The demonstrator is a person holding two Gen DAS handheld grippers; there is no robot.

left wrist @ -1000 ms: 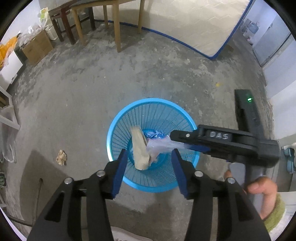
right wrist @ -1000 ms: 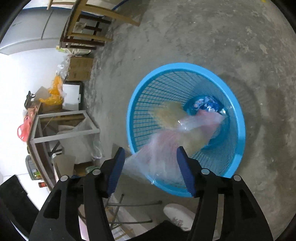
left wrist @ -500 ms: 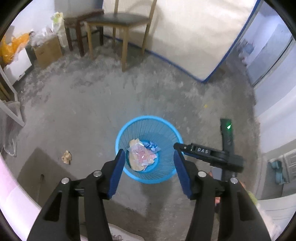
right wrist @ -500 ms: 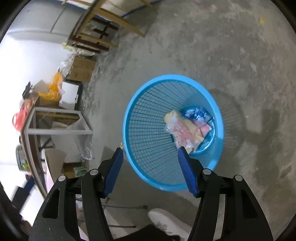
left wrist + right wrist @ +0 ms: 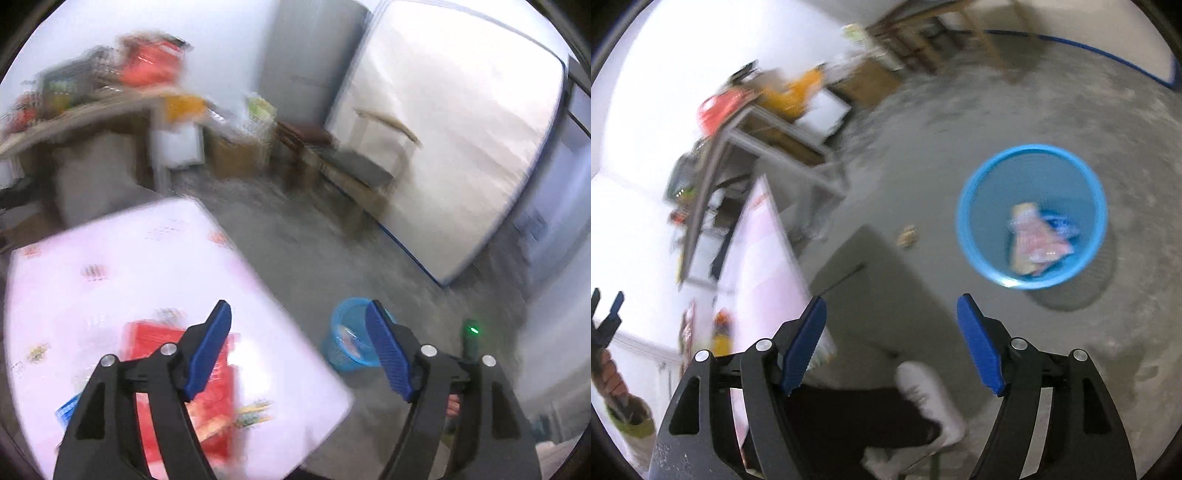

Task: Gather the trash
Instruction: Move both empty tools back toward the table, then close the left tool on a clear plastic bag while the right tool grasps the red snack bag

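Grippers: left and right jaws just widened, empty | bin at 2 o'clock holds dropped wrappers | table litter next

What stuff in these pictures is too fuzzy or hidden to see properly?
- Left wrist view: red packet on the white table, motion-blurred and partly behind the left tool; print unreadable.
- Right wrist view: trash in the blue basket is blurred.
- Right wrist view: floor scrap is too small.

Motion blur smears the cluttered shelf and the red packet on the white table, whose print is unreadable, while the basket contents stay indistinct.
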